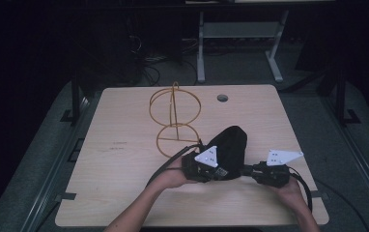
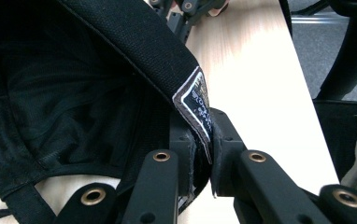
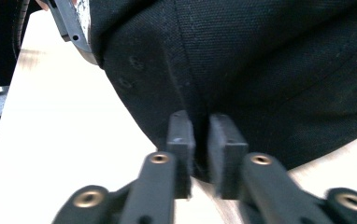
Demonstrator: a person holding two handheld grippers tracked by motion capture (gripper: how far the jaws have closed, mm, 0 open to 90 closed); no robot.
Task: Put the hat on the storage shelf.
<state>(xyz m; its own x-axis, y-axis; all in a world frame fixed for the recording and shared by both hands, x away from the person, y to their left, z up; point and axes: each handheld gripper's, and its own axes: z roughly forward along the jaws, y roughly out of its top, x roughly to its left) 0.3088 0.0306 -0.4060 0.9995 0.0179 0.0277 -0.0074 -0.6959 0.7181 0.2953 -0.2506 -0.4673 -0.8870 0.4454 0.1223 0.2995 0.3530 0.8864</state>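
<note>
High view shows a black cap point(image 1: 231, 145) held between two grippers over the near right part of the wooden surface point(image 1: 124, 183). The left gripper point(image 1: 210, 170) meets the cap from the person's left, the right gripper point(image 1: 248, 170) from the right. Behind the cap stands a gold wire stand point(image 1: 175, 118) made of two rings on a post, well clear of both hands. Whether the cap rests on the surface or hangs just above it, I cannot tell.

Left gripper view looks into the hollow of the cap point(image 2: 74, 93): the left gripper point(image 2: 199, 154) has its fingers point(image 2: 181, 144) closed on the edge band, right where a small woven label point(image 2: 196, 105) is sewn. Right gripper view shows the outside of the cap point(image 3: 260, 70), and the right gripper point(image 3: 201, 140) has its fingers point(image 3: 225, 140) pinched shut on the lower hem of the crown.

By the look of it, the cap is light, soft cloth that folds and sags wherever it lacks support, so it should hold its shape only while stretched between the two grips. The stitched band at the edge looks like the firmest place to take hold; thin crown fabric may slip or bunch. A loose pinch on the hem could let the cloth slide out.
</note>
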